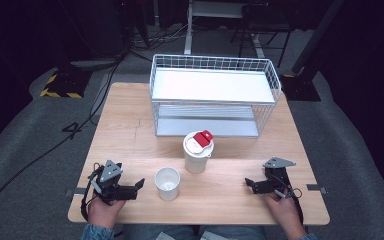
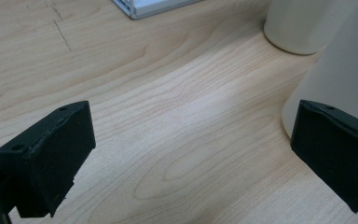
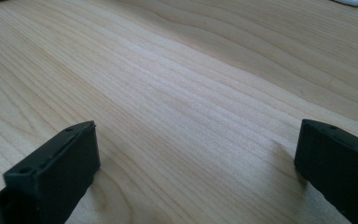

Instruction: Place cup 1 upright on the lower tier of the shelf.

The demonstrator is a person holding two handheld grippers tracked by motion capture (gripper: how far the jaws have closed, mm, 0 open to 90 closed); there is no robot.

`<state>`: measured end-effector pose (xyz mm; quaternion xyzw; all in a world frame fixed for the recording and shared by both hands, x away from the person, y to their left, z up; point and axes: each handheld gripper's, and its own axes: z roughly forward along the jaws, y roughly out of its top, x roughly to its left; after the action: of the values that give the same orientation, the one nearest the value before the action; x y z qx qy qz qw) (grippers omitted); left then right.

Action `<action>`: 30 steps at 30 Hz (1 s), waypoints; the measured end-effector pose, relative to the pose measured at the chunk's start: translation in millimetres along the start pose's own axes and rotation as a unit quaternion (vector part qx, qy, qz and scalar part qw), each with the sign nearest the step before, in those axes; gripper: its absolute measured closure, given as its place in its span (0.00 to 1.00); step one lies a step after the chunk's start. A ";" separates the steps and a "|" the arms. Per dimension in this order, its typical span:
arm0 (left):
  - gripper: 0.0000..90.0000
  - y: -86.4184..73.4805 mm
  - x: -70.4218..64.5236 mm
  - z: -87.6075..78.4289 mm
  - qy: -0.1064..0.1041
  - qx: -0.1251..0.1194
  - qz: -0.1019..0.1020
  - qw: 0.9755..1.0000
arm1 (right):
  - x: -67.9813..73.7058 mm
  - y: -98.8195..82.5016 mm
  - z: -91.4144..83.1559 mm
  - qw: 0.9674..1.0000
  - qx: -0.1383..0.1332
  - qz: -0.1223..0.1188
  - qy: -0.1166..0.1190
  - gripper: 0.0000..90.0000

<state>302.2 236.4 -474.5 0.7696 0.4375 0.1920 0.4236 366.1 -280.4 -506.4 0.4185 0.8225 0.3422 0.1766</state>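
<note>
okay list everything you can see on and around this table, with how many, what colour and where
table: one, light wood, centre of the high view
wire shelf rack: one, white, two levels, far half of the table
lidded cup: one, white with a red tab on its lid, upright in front of the rack
open cup: one, white, upright, nearer the person and left of the lidded cup, apart from it
cables: several, black, on the grey floor at left
hazard-striped base: one, yellow and black, floor at far left
left claw: one, black, open, beside the open cup, holding nothing
right claw: one, black, open, holding nothing
hands: two, near edge
</note>
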 end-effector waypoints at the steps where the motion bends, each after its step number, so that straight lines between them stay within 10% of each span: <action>1: 0.01 -0.2 -1.2 -2.3 0.002 -0.004 0.002 1.000 | 0.0 0.0 0.0 1.000 0.000 0.000 0.000 0.00; 30: 0.01 -6.5 -63.3 -39.1 -0.037 -0.069 0.032 0.996 | 0.0 0.0 0.0 1.000 0.000 0.000 0.000 0.00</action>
<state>238.4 204.0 -452.9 0.7587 0.3818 0.2067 0.4856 366.1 -280.4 -506.3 0.4187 0.8225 0.3422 0.1765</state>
